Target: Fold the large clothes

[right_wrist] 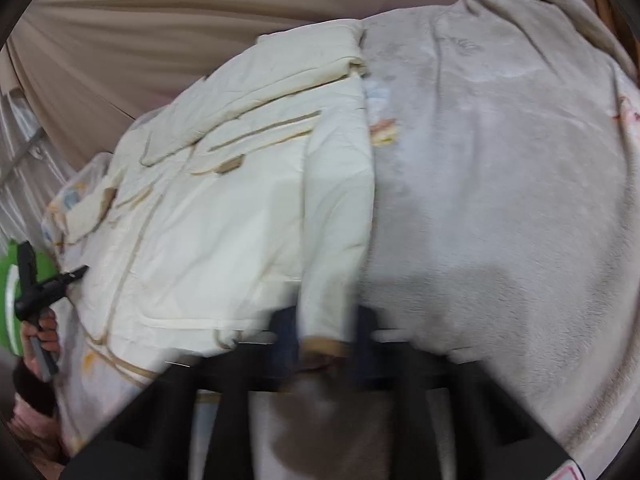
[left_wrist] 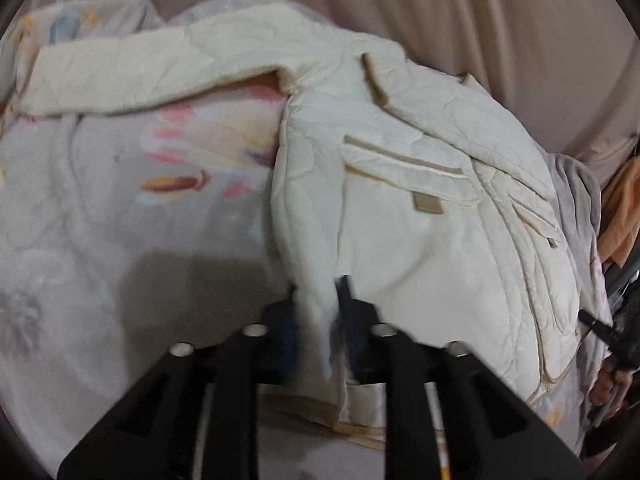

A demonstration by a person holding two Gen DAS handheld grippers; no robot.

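Observation:
A cream quilted jacket [left_wrist: 400, 208] with tan trim lies front-up on a bed. One sleeve [left_wrist: 120, 76] stretches out to the left. In the left wrist view my left gripper [left_wrist: 322, 320] is shut on a pinched fold of the jacket's lower left edge. In the right wrist view the jacket [right_wrist: 208, 216] fills the left half. My right gripper [right_wrist: 324, 348] is shut on the other sleeve [right_wrist: 340, 220] near its tan cuff, and the sleeve lies along the jacket's right side. Each gripper also appears in the other view: the right gripper [left_wrist: 612, 332] and the left gripper [right_wrist: 40, 284].
A grey floral blanket [left_wrist: 100, 200] covers the bed and spreads wide to the right of the jacket [right_wrist: 500, 160]. A beige curtain [left_wrist: 480, 20] hangs behind. Orange cloth [left_wrist: 624, 208] sits at the right edge. A hand [right_wrist: 40, 332] holds the left gripper's handle.

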